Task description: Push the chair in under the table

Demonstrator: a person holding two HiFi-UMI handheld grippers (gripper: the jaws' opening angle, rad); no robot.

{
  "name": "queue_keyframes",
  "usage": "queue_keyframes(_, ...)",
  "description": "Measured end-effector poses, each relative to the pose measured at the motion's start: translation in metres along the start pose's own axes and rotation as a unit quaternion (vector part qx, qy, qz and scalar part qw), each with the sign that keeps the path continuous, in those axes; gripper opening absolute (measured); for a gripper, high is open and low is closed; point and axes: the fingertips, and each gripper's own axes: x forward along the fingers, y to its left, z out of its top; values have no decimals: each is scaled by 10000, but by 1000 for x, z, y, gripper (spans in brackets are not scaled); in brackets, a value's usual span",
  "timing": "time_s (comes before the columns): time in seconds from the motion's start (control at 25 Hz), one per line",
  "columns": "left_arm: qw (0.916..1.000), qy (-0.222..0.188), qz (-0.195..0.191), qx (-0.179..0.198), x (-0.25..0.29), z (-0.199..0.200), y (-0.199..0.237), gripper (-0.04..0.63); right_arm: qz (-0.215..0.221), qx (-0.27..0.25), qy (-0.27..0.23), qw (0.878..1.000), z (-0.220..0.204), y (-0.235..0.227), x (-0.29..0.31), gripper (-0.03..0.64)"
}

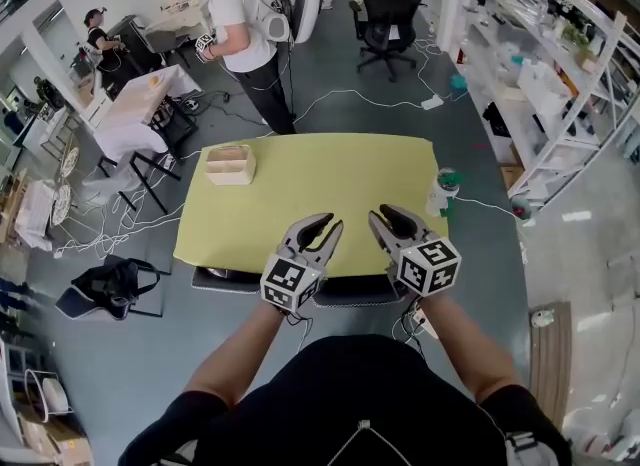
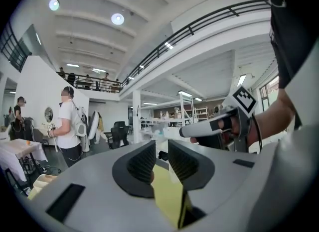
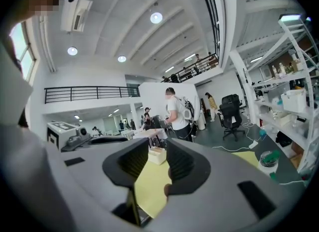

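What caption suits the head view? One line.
Left gripper and right gripper, open and empty, at the yellow table; chair tucked beneath.

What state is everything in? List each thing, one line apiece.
left gripper: open, empty, held above the table's near edge.
right gripper: open, empty, beside it.
chair: tucked under the table, only a dark strip showing.
wooden box: upright on the table, top open.
cup: upright at the table's right edge.
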Motion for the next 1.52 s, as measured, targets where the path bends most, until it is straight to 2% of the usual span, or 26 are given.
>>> queue_keyframes(0.24,9969,-622,317,-361,-15,40,16,24,-158,-375,-588,9974,41,10,-19,52)
queue_keyframes(0.44,9944,-922,397,-322,-22,55,18,11,-152,-956,-947,9908,67,30,-34,25)
queue_keyframes(0.72,9930,-1090,383,-241,-29,66,8,9,-144,-1421,-1099,9836,80,51,-46,14)
queue_keyframes(1.12,9929,-1061,468,-271,-44,69,4,9,-209,-1301,-1046,9858,68,57,-50,14)
queue_keyframes(1.52,9928,-1036,546,-248,-57,65,-5,9,-355,-897,-782,9923,46,52,-53,14)
